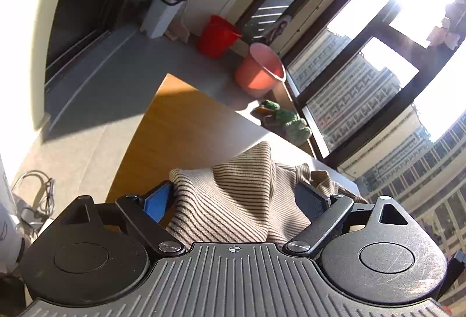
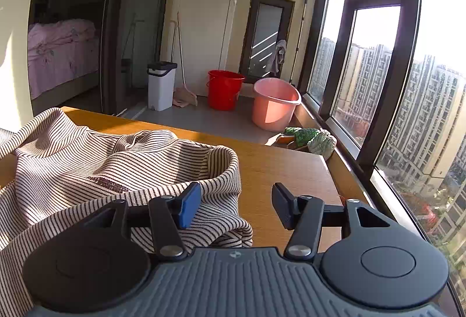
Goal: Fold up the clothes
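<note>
Striped top (image 2: pixel 87 171): the garment to fold, lying crumpled on the wooden table (image 2: pixel 279 168).
Left gripper (image 1: pixel 236 200): spread wide, a raised fold of the striped cloth bunched between the fingers; whether the pads actually press it I cannot tell, so it reads as released around the cloth.
Right gripper (image 2: pixel 236 206): released, holding nothing; its blue-padded finger (image 2: pixel 189 207) sits over the garment's near edge, the other finger over bare wood.
Step in hand: probably getting a first hold, since the top is not yet spread flat.
Next move: calls for each gripper to close on an edge or shoulder, then lift and pull the cloth out smooth.
Look of the top: beige with thin dark stripes, a small dark label on the front, collar rumpled, deep creases, sunlit.
Beyond: pink basin (image 2: pixel 275 104) and red bucket (image 2: pixel 224 89) on the floor by the window.
</note>
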The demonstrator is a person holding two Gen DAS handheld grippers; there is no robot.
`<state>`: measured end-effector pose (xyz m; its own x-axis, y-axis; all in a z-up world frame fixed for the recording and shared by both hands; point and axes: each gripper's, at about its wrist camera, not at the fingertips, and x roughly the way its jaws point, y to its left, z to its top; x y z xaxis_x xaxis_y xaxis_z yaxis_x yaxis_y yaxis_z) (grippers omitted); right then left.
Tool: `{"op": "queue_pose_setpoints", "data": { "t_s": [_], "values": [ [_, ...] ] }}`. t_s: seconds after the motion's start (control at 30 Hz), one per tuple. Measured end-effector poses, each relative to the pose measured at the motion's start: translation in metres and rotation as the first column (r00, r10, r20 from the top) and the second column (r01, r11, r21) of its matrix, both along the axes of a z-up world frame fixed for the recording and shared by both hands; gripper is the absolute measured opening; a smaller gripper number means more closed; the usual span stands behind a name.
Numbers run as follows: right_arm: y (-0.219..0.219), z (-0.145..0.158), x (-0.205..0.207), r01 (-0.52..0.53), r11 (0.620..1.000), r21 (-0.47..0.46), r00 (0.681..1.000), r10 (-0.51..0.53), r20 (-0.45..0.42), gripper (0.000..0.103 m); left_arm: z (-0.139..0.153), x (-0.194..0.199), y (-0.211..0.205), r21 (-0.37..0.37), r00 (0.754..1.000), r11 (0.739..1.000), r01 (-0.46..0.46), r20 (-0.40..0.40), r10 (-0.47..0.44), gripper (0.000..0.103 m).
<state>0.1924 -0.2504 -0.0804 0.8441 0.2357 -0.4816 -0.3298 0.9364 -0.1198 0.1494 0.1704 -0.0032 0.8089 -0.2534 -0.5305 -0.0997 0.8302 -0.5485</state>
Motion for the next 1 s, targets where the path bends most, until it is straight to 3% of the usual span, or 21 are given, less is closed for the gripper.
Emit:
{"op": "queue_pose_setpoints", "data": {
  "t_s": [0.1,0.23,0.37,0.5,0.53,0.6,0.63,0.87,1.0],
  "values": [
    [0.015,0.002,-0.007,-0.048,0.993,0.106,0.992,0.06,-0.108,0.056,0.006,0.006,-0.028,0.065,0.998,0.997,0.042,0.045,-0.045,0.096],
    [0.022,-0.016,0.014,0.077,0.968,0.237,0.971,-0.018,-0.24,0.061,0.007,0.015,-0.068,0.147,0.991,0.987,0.071,0.104,-0.087,0.1],
    [0.024,-0.027,0.037,0.164,0.933,0.321,0.957,-0.071,-0.283,0.061,-0.001,0.023,-0.1,0.166,0.984,0.981,0.102,0.131,-0.125,0.1],
    [0.024,-0.027,0.058,0.183,0.927,0.327,0.944,-0.072,-0.323,0.063,-0.015,0.022,-0.128,0.217,0.975,0.971,0.1,0.172,-0.139,0.103],
    [0.025,-0.028,0.062,0.181,0.934,0.309,0.941,-0.073,-0.331,0.061,-0.018,0.021,-0.133,0.25,0.974,0.964,0.089,0.179,-0.137,0.103],
    [0.023,-0.027,0.065,0.173,0.95,0.262,0.943,-0.083,-0.322,0.033,-0.023,0.021,-0.139,0.297,0.973,0.952,0.068,0.189,-0.129,0.103],
    [0.019,-0.02,0.064,0.17,0.955,0.243,0.95,-0.093,-0.296,0.008,-0.025,0.021,-0.14,0.306,0.972,0.95,0.066,0.194,-0.13,0.103],
    [-0.007,0.027,0.068,0.209,0.975,0.079,0.974,-0.2,-0.105,0.006,-0.028,0.023,-0.122,0.265,0.973,0.962,0.063,0.199,-0.118,0.103],
    [-0.02,0.015,0.091,0.263,0.96,-0.093,0.952,-0.274,-0.138,0.008,-0.031,0.026,-0.104,0.292,0.984,0.956,-0.04,0.176,-0.013,0.103]
  ]
}}
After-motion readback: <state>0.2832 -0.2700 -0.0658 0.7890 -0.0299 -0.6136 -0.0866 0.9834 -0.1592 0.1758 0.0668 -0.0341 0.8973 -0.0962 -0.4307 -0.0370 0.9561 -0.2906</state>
